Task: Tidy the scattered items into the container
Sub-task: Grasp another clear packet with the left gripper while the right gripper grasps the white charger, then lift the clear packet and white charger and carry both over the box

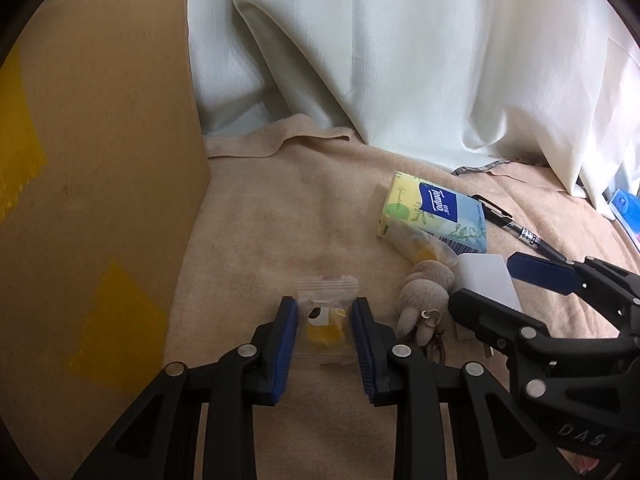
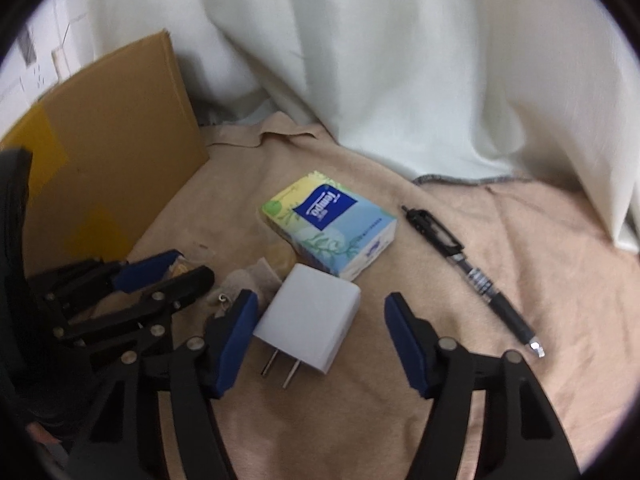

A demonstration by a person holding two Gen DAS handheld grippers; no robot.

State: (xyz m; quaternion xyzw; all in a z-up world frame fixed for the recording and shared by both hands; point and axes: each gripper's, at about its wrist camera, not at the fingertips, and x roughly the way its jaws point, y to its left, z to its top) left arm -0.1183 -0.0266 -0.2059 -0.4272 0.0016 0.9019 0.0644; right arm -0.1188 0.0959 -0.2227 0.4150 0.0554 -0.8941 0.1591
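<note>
A clear-wrapped yellow candy packet (image 1: 326, 320) lies on the beige cloth (image 1: 304, 216). My left gripper (image 1: 324, 318) stands open around it, half closed, with a blue pad close to each side of the wrapper. The cardboard box (image 1: 100, 160) rises just to its left. In the right wrist view, a white plug charger (image 2: 308, 316) lies prongs toward me between the wide-open fingers of my right gripper (image 2: 320, 308). The left gripper (image 2: 180, 270) shows at the left there. Scattered nearby are a Tempo tissue pack (image 2: 332, 224), a black pen (image 2: 472, 276) and a beige plush keychain (image 1: 426, 292).
A second yellow wrapped packet (image 1: 424, 246) leans against the tissue pack (image 1: 434, 210). A white curtain (image 1: 400, 60) hangs down onto the cloth at the back. A blue object (image 1: 624, 204) peeks out at the far right. The cardboard box wall (image 2: 108, 160) closes off the left side.
</note>
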